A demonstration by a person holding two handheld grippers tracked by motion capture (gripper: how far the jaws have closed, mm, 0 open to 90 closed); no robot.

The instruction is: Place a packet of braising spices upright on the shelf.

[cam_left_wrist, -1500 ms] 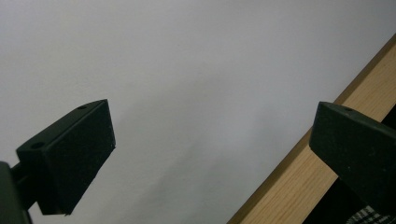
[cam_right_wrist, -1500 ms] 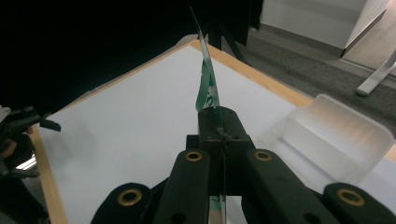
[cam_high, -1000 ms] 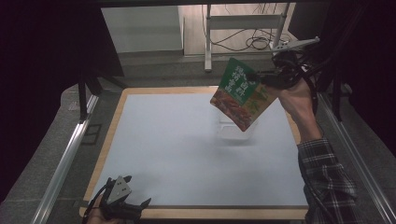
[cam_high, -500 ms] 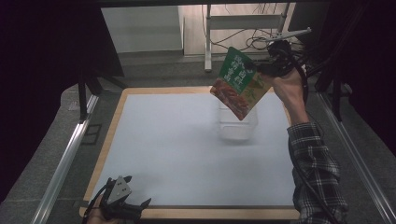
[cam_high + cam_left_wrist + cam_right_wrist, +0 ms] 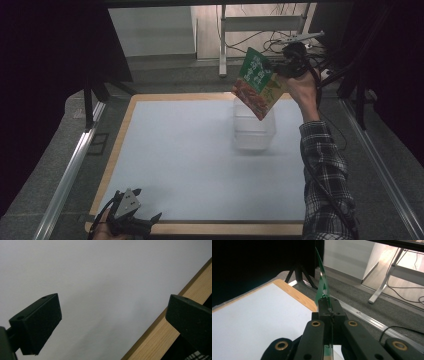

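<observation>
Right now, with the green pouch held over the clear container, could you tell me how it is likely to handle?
The green pouch looks thin and flat, edge-on in the right gripper view, so probably light. It hangs tilted from one pinched edge without folding, so fairly stiff, though it may swing. The clear container looks light and might slide if bumped.

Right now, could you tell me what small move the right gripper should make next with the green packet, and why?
Probably lower it a little, straight toward the clear container. The right gripper is shut on the green packet and holds it tilted in the air, its bottom corner hanging over the container's open top, not yet inside. The left gripper rests open at the table's near edge.
</observation>
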